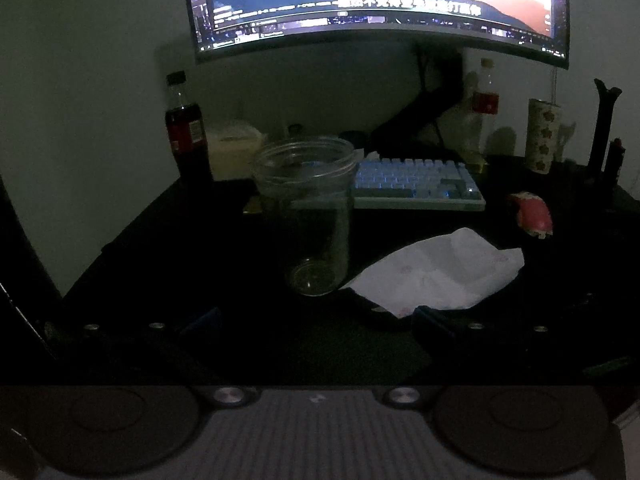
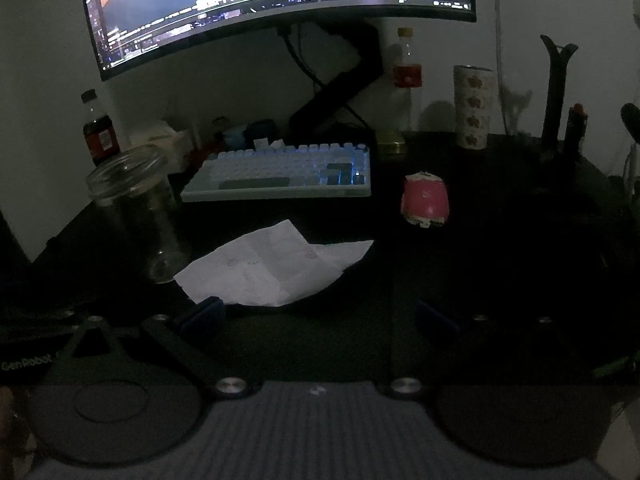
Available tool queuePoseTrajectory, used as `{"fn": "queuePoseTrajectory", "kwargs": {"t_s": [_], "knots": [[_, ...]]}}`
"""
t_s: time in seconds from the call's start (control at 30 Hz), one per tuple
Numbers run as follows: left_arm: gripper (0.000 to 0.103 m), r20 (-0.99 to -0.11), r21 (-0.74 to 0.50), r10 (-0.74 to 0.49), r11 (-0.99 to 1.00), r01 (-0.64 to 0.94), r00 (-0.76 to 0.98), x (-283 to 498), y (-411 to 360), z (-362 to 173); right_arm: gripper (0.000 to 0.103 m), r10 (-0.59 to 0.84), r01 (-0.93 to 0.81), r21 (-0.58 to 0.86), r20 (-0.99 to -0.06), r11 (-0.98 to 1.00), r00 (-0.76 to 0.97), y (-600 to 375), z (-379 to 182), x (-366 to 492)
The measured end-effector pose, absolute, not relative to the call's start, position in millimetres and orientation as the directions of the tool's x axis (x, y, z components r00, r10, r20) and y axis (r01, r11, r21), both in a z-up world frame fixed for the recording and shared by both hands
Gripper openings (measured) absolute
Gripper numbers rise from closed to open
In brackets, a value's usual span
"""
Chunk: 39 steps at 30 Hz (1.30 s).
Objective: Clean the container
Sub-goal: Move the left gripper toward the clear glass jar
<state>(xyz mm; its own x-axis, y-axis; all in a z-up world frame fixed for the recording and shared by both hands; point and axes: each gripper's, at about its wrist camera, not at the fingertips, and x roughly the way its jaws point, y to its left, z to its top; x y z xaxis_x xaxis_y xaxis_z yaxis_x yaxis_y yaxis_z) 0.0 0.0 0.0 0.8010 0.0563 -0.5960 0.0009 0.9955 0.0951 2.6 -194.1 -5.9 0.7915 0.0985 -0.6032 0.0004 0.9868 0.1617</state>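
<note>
A clear open glass jar point(image 1: 312, 216) stands upright on the dark desk, straight ahead of my left gripper point(image 1: 316, 318). It also shows in the right wrist view point(image 2: 136, 212) at the left. A white tissue point(image 1: 436, 276) lies flat just right of the jar; in the right wrist view the tissue point(image 2: 276, 268) lies just ahead of my right gripper point(image 2: 318, 314). Both grippers are open and empty, short of these objects. The left finger point(image 2: 202, 314) of the right gripper is near the tissue's front edge.
A lit keyboard point(image 2: 280, 176) lies behind the tissue under a curved monitor point(image 2: 276, 4). A pink mouse point(image 2: 426, 200) sits right of the keyboard. A cola bottle point(image 1: 188, 136), a patterned tumbler point(image 2: 472, 106), a second bottle point(image 2: 406, 80) and a dark stand point(image 2: 554, 96) line the back.
</note>
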Motion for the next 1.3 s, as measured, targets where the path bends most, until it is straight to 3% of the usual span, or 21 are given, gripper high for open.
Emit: {"fn": "queuePoseTrajectory", "kwargs": {"t_s": [0.67, 1.0, 1.1, 1.2, 1.23, 1.3], "knots": [[0.103, -0.577, 0.069, 0.034, 0.998, 0.008, 0.816, 12.8, 12.9, -5.9, 0.103, 0.168, -0.055, 0.205, -0.584, 0.977, 0.794, -195.1, -17.3, 9.3], [0.103, -0.524, 0.135, 0.029, 0.990, 0.049, 0.851, 31.2, 14.0, -23.6, 0.103, 0.241, -0.167, 0.180, -0.556, 0.969, 0.795, -187.0, -30.5, 28.1], [0.093, -0.575, 0.072, -0.026, 0.994, 0.082, 0.818, 48.6, 26.7, -31.5, 0.100, 0.251, -0.188, 0.167, -0.570, 0.968, 0.782, -180.5, -36.6, 35.5], [0.096, -0.595, -0.009, -0.107, 0.992, 0.126, 0.797, 60.1, 41.6, -39.5, 0.091, 0.274, -0.211, 0.174, -0.591, 0.962, 0.759, -181.7, -43.3, 47.7], [0.098, -0.593, -0.019, -0.114, 0.992, 0.127, 0.797, 62.6, 45.6, -41.8, 0.085, 0.288, -0.220, 0.187, -0.597, 0.958, 0.749, -184.1, -45.5, 52.0], [0.101, -0.575, 0.012, -0.076, 0.995, 0.100, 0.815, 64.8, 50.6, -44.3, 0.083, 0.311, -0.231, 0.209, -0.597, 0.950, 0.739, -182.3, -48.6, 54.9]]}}
